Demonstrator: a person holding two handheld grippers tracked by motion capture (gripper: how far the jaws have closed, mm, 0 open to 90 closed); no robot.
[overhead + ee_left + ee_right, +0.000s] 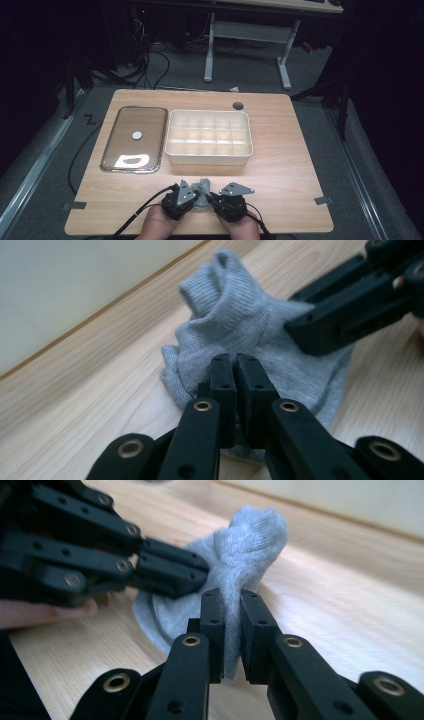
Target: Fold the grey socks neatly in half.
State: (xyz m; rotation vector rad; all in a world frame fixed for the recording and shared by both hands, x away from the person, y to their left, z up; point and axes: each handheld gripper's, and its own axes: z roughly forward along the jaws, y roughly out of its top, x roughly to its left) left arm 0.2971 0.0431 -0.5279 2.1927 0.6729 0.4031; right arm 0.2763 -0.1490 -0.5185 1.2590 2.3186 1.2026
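A small grey sock (202,187) lies crumpled on the wooden table (280,150) near its front edge, between my two grippers. My left gripper (196,198) comes at it from the left, my right gripper (211,197) from the right. In the left gripper view the jaws of the left gripper (235,365) stand together over the sock (235,315), pinching its near fold, while the right gripper (300,332) grips its right side. In the right gripper view the right gripper (231,602) is shut with a fold of sock (245,540) between its pads, and the left gripper (200,572) bites the cloth's left side.
A white compartment box (209,158) stands just behind the sock, mid-table. A glass lid (150,125) with a round knob lies to its left. A cable hole (238,105) sits at the back. The person's hands rest at the front table edge.
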